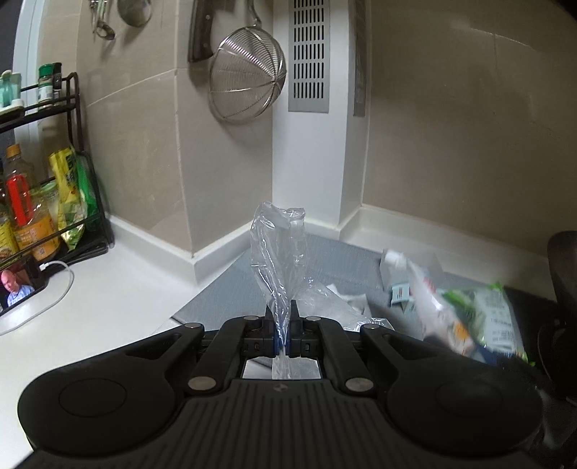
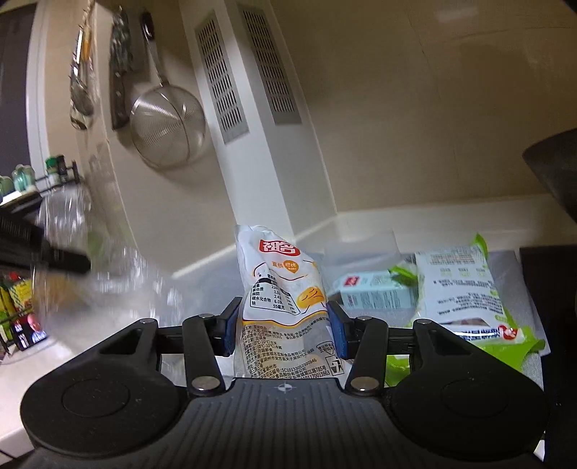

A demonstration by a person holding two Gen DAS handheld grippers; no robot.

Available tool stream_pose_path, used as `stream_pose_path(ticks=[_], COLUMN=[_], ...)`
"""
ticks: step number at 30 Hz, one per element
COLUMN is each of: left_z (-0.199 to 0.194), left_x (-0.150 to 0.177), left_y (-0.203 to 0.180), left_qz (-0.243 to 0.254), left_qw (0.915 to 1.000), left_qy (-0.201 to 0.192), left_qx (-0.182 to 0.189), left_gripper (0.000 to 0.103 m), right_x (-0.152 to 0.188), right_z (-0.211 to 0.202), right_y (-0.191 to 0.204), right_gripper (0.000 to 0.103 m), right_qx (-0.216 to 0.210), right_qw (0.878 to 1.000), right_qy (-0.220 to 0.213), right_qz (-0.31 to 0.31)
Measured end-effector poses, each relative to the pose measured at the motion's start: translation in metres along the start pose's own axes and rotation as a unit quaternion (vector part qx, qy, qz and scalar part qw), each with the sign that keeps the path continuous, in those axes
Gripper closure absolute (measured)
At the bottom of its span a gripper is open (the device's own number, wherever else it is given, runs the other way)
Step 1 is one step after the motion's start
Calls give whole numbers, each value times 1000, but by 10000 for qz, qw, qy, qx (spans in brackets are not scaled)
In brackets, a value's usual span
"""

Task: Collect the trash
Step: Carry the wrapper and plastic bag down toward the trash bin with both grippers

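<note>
Left gripper: jaws pinched fully together on a thin clear plastic bag, crinkled and glossy, standing up in a twisted column above the fingertips and trailing back between them. Right gripper: jaws part-way open, blue pads pressed against both sides of a white snack wrapper, smooth film with a red logo, an orange badge and black printed text, held upright.

Beyond, on a grey ribbed mat in the counter corner: a flat green-and-white food packet, glossy, lying to the right; a small pale blue-green carton, boxy, just left of that packet; clear film crumpled near the left fingertips. Blurred in the left wrist view, the held wrapper and the green packet low right.

Around: white smooth countertop; beige glazed wall tiles; white column with two slotted grey vent grilles; round wire-mesh strainer hung on the wall, cleaver hung beside it. Far left, black wire rack with spice jars above, oil bottle and yellow-green packets below; phone with lit screen propped in front, white cable attached. Dark rounded shape at the right edge, unclear.
</note>
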State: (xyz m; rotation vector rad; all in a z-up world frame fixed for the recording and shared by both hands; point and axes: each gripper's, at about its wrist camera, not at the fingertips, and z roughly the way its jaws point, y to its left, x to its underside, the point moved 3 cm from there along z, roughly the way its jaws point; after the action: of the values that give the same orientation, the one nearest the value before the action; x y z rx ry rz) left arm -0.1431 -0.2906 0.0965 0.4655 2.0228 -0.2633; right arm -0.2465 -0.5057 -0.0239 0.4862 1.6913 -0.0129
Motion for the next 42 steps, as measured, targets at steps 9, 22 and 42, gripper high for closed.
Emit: stream_pose_path(ticks=[9,22,42], left_z=[-53,-127,-199], left_x=[31,99,199], left_y=[43,124,166], left_qz=[-5,-95,-169], left_qw=[9998,9980,9975], left_qy=[-144,-111,140], left_qx=[-133,-622,-675], left_gripper=[100,100,100], right_x=[1,-8,51], right_z=[-1,-33,-217], right_y=[1,17,118], right_gripper=[52,52,52], right_qx=[-162,-405,-1516], right_qw=[9998,9989,9839], right_qy=[-9,-95,161], right_qz=[-84,-199,-929])
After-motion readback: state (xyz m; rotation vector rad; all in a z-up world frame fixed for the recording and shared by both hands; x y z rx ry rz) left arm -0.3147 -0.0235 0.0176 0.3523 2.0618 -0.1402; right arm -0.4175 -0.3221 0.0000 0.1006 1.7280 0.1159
